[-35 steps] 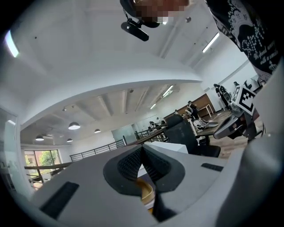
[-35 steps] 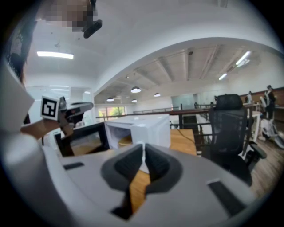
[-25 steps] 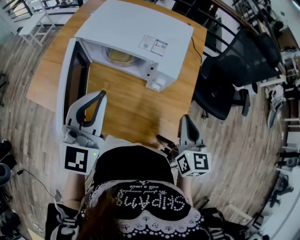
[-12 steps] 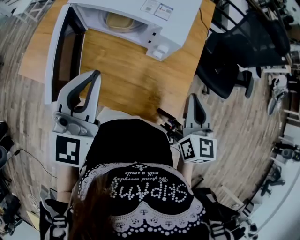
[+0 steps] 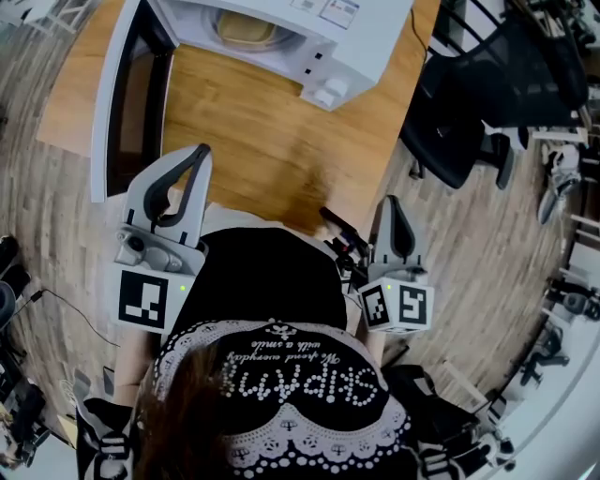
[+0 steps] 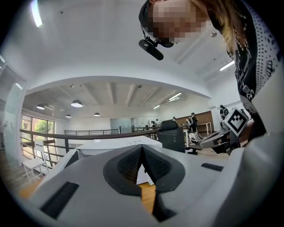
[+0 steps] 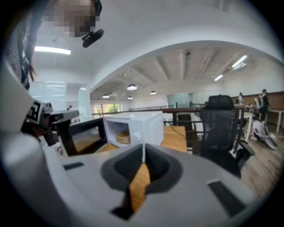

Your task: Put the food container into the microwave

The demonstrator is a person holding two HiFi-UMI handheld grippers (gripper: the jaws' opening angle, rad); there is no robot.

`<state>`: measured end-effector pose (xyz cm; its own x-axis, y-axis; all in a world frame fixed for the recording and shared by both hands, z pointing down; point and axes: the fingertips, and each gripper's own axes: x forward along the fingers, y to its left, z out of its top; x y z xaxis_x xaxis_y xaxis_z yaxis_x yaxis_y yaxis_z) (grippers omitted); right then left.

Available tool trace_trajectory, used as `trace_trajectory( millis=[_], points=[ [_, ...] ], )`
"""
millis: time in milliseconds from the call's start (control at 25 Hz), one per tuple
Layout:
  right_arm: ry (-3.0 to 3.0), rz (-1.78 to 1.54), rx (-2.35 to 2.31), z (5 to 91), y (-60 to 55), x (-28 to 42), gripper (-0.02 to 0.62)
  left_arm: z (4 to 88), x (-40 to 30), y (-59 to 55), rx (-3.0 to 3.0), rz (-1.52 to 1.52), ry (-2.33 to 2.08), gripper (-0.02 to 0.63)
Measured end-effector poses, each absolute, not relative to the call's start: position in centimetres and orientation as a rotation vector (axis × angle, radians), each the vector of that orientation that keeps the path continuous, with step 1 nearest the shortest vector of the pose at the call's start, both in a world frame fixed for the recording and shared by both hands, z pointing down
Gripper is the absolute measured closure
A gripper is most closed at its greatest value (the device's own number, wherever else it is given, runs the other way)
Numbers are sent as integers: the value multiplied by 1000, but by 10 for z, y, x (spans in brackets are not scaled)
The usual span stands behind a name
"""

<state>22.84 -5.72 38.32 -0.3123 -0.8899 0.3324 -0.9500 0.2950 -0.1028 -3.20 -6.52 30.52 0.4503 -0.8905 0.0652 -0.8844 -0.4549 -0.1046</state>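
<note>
On the wooden table [image 5: 253, 141], at its far end in the head view, a white microwave [image 5: 356, 37]. Door [image 5: 131, 94] hinged on the left and swung wide open, reaching back toward the person along the table's left side. Inside the open cavity, the food container [image 5: 246, 28]: round, tan, sitting on the cavity floor, well apart from both hand-held grippers.

Left hand-held gripper [image 5: 200, 152] over the near left part of the table, just beside the near end of the open door, aimed toward the microwave. Jaws pressed together, tips meeting, nothing pinched between them. Below the closed tips in the left gripper view, only a sliver of bare table; beyond them, the white top of the microwave.

Right hand-held gripper [image 5: 392, 202] at the near right edge of the table, aimed ahead as well. Jaws likewise closed on each other, with nothing held. In the right gripper view, the microwave ahead and to the left, door open, the container visible in the cavity.

At the rear of each gripper, a marker cube, close against the person's black top [image 5: 272, 291].

Right of the table, a black office chair [image 5: 469, 103] on the wood-plank floor [image 5: 450, 244].
</note>
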Motion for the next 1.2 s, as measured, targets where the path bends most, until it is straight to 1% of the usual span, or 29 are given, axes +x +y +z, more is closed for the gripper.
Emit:
trace_trajectory(
  millis=[280, 720, 1040, 1200],
  points=[
    [-2325, 439, 1698, 377, -49, 207, 558, 304, -50, -62, -2666, -172, 1618, 578],
    [-2317, 447, 1726, 371, -42, 173, 558, 312, -68, -72, -2699, -219, 1475, 578],
    [-2280, 431, 1762, 370, -36, 167, 558, 310, -68, -76, -2765, -151, 1429, 578],
    [-2273, 431, 1776, 371, -37, 165, 558, 311, -71, -82, -2806, -99, 1472, 578]
  ],
)
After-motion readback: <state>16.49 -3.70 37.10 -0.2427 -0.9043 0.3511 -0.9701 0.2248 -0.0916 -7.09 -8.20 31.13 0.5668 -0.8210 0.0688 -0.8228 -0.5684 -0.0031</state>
